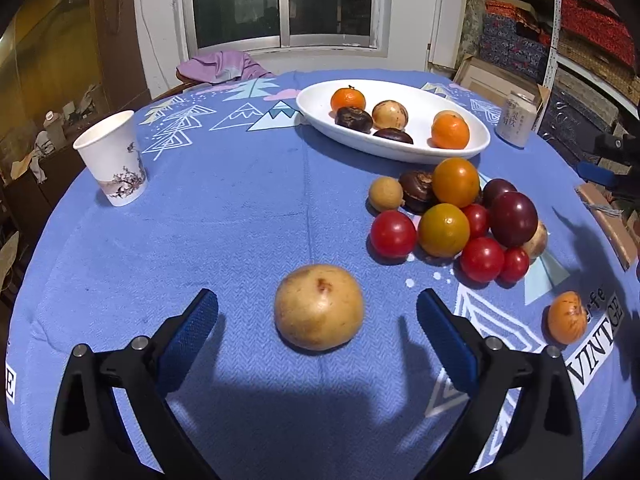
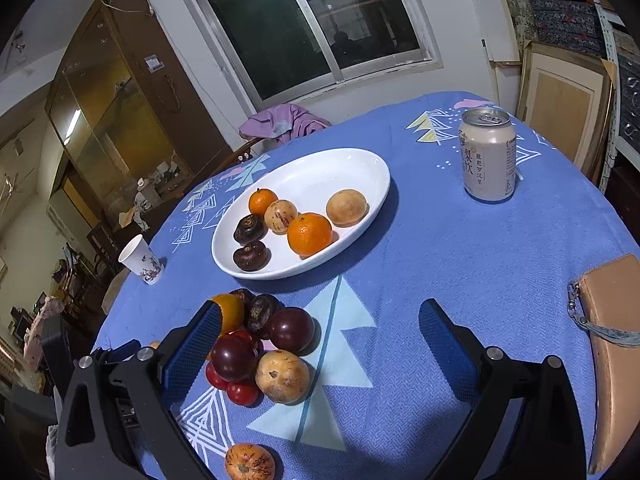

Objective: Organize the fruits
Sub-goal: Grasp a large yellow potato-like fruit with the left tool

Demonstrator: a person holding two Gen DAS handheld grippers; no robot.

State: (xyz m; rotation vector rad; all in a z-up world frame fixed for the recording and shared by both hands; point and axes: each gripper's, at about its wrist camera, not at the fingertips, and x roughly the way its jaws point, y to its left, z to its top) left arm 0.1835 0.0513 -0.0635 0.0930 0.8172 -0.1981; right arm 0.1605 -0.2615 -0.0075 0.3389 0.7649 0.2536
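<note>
Right now your left tool (image 1: pixel 318 312) is spread wide, its blue-padded fingers (image 1: pixel 196 328) standing either side of the pale yellow-brown round fruit (image 1: pixel 319 307) that sits alone on the blue patterned cloth of the surface (image 1: pixel 224 232), with clear gaps on both flanks and nothing pinched yet. Your right tool (image 2: pixel 320 340) is likewise spread and empty, hovering over the cloth beside the heap of red, amber and dark purple round fruits (image 1: pixel 452 216).

The step in hand looks like picking up that lone fruit and carrying it to the white oval ceramic dish (image 1: pixel 400 92), which already holds a few oranges, dark chestnut-like pieces and a similar pale fruit. To do it well, ease the left tool forward and down until the pads sit level with the fruit's widest part, not its crown (a round skin will squirt out from a high pinch). Keep the fruit centred between the pads so both touch together, then close gently, just enough to hold it.

Lift straight up before swinging toward the dish, and mind the heap to the right of your path. Set it down in a bare part of the dish, low, so it does not roll. Keep your right tool clear, or ready it over the small orange speckled fruit (image 2: pixel 250 462) near the edge.
</note>
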